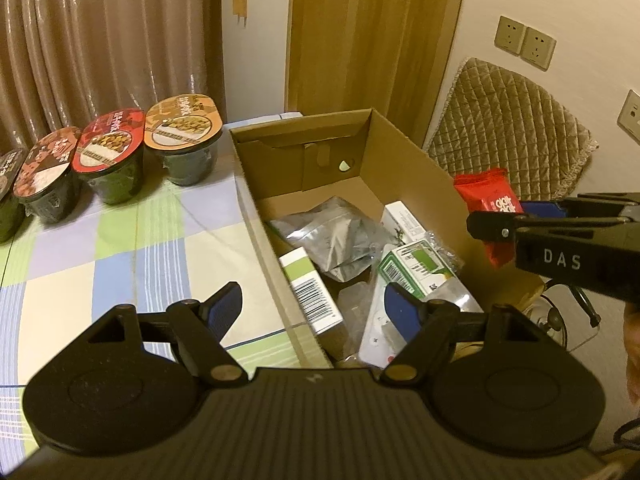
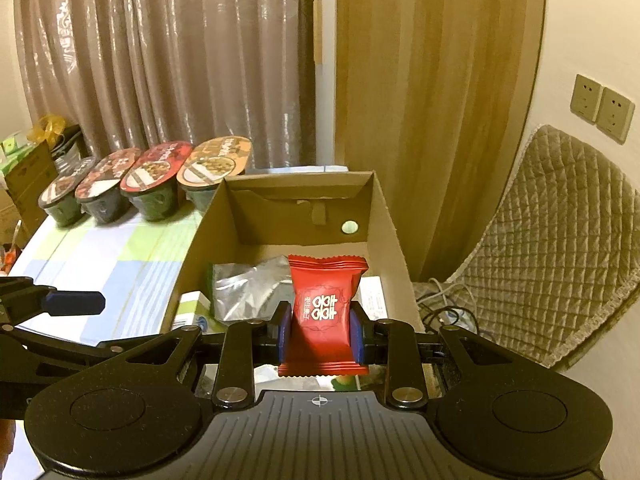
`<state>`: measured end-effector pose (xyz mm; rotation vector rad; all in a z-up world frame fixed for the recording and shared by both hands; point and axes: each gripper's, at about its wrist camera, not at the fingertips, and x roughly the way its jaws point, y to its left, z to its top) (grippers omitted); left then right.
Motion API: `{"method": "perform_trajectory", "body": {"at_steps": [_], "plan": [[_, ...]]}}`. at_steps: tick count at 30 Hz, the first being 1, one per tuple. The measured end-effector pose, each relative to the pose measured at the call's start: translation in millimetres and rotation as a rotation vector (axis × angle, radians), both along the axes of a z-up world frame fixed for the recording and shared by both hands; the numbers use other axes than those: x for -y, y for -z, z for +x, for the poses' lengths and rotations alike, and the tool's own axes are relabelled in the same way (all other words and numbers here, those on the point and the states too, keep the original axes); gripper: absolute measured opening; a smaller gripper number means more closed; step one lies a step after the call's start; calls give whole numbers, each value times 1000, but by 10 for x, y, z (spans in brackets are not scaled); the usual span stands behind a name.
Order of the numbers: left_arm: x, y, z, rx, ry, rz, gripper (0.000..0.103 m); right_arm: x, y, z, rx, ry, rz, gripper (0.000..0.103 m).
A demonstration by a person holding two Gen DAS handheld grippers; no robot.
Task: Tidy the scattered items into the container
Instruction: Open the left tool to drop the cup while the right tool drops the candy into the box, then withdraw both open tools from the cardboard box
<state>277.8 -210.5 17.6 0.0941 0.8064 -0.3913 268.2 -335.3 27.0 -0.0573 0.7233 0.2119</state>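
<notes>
A red snack packet [image 2: 323,316] is held over the cardboard box [image 2: 394,240] by the right gripper [image 2: 320,334].
The packet is clamped between closed pads. A silver pouch [image 2: 248,292], cartons and wrappers are seen inside the box. The left gripper [image 1: 312,312] is spread wide and empty at the box's near-left wall, beside bare tablecloth [image 1: 120,248].

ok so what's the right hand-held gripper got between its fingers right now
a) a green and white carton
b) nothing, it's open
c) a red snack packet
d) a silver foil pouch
c: the right hand-held gripper has its blue pads pressed on both sides of the red snack packet, held above the cardboard box; the silver foil pouch lies inside the box.
</notes>
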Motion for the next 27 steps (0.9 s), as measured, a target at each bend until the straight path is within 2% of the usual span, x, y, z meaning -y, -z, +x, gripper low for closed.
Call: {"method": "perform_trajectory", "body": {"at_steps": [11,19,27], "plan": [[-211,53,46,-8,-40,-1,75,-128,72,94,-12,-41,60,33],[-338,96,37,-19,-63,-4,75,-73,160,30,-41,-9,37,33],[-382,89,-47,-27,-67,-13,75,-24,119,-118,-51,16,26,33]]}}
